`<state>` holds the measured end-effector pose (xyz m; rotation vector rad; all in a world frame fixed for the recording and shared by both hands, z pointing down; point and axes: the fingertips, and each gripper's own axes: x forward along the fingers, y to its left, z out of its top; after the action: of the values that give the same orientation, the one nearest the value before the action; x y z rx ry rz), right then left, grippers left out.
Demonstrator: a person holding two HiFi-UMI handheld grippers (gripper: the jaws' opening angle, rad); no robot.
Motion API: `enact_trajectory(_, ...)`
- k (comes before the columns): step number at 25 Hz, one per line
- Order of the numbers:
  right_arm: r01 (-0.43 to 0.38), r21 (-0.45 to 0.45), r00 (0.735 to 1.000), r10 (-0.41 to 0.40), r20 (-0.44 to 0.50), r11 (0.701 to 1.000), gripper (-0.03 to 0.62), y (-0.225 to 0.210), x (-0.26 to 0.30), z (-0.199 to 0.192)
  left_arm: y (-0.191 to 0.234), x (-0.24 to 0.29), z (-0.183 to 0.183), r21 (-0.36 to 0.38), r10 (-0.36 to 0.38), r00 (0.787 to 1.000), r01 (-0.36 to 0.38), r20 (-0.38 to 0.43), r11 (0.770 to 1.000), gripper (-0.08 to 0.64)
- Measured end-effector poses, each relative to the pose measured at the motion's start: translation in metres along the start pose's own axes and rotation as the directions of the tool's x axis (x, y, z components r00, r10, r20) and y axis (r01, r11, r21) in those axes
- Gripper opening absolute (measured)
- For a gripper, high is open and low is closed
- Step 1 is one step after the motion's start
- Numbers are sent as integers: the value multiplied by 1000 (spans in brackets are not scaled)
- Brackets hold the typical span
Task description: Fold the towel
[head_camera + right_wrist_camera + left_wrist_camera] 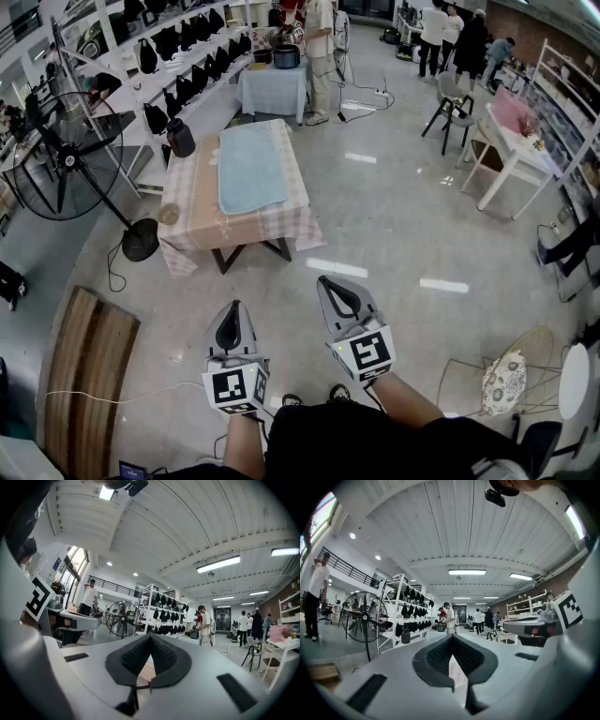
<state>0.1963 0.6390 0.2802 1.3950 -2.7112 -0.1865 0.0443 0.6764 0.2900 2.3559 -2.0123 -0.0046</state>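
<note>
Plainly left claw [233, 306], right claw [324, 280] are closed, empty.

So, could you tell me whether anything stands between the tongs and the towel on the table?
Nothing visible does. Only bare floor lies between the left tongs, the right tongs and the table where the towel lies flat. The fan stands off to the left, clear of that path.
</note>
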Motion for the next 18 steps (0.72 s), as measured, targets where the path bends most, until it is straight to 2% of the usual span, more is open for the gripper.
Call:
enact_trajectory(5, -39, 9, 999, 39, 14, 999, 0, 12, 1, 1, -1, -2, -3, -4, -22, 1000, 22, 4, 1000, 3)
enact_trajectory(9, -47, 21, 999, 47, 9, 999, 0, 18, 3, 0, -1, -6, 1, -21, -60, 997, 61, 48, 998, 3)
enact_trajectory(10, -48, 23, 999, 48, 7, 999, 0, 19, 4, -2, 0, -6, -2, -28, -68, 997, 70, 48, 997, 11)
enact_trajectory(11, -51, 26, 999, 51, 9, 998, 7, 21, 3, -4, 2, -7, -6, -36, -75, 996, 76, 39, 996, 50)
enact_trajectory(13, -53, 37, 999, 53, 9, 998, 58, 25, 4, -7, 8, -7, -15, -47, -84, 996, 84, 9, 995, 156)
enact_trajectory(16, -51, 42, 999, 52, -12, 998, 187, 33, 11, -13, 18, -6, -23, -68, -97, 995, 95, -18, 993, 224)
enact_trajectory(18, -55, 38, 998, 56, -30, 998, 231, 39, 15, -16, 24, -6, -24, -84, -105, 994, 102, -22, 991, 237)
